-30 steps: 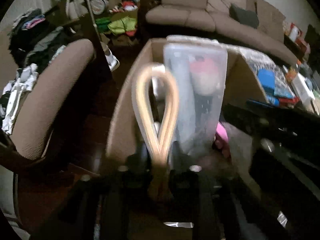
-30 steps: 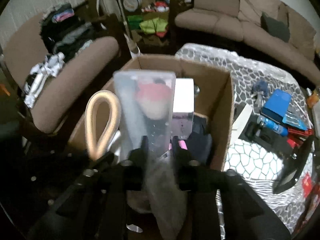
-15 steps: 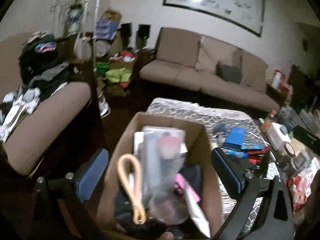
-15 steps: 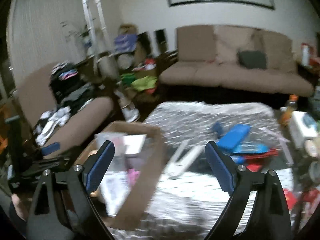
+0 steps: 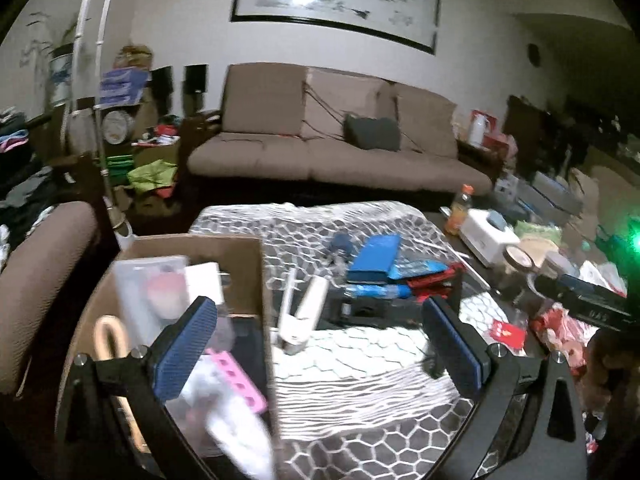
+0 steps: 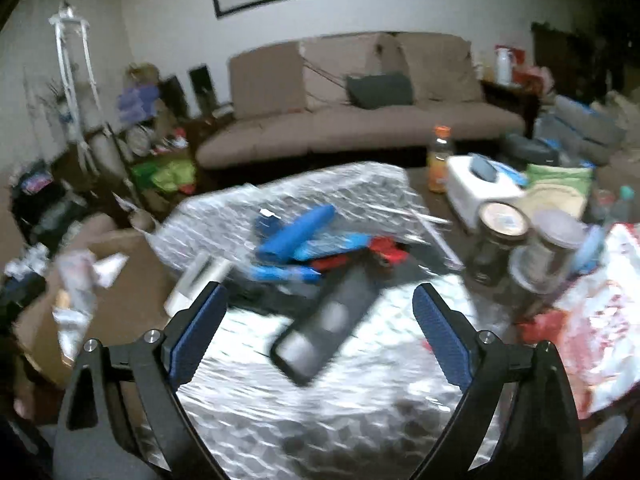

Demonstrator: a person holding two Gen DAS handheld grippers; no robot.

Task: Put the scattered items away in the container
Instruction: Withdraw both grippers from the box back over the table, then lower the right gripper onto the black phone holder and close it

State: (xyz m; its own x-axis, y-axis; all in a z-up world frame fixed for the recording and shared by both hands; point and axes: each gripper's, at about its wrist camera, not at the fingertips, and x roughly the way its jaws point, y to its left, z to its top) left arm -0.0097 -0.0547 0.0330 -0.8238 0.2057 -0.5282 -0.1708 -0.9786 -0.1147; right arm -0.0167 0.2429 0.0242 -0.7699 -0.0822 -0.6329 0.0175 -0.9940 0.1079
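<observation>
A cardboard box point(image 5: 248, 276) stands at the table's left end and holds a clear plastic pack point(image 5: 148, 292), a tan loop point(image 5: 110, 338) and a pink tray point(image 5: 240, 380). My left gripper point(image 5: 320, 344) hangs open above the box's right wall, with nothing between its fingers. On the patterned cloth lie a white folded tool point(image 5: 304, 312), a blue case point(image 5: 374, 258), blue wrappers point(image 5: 380, 290) and red items point(image 5: 432, 278). My right gripper point(image 6: 320, 328) is open over a black flat device point(image 6: 328, 324). The box point(image 6: 116, 304) shows blurred at the left of the right wrist view.
Jars point(image 6: 500, 240), a white box point(image 6: 480, 188) and an orange bottle point(image 6: 438, 164) crowd the table's right side. A brown sofa point(image 5: 340, 148) stands behind. A padded chair arm point(image 5: 40, 280) is left of the box. Red and white packaging point(image 6: 600, 308) lies at the right.
Both grippers let go of the clear pack and the tan loop, which now rest in the box. Both opened, rose and swung right toward the items on the cloth.
</observation>
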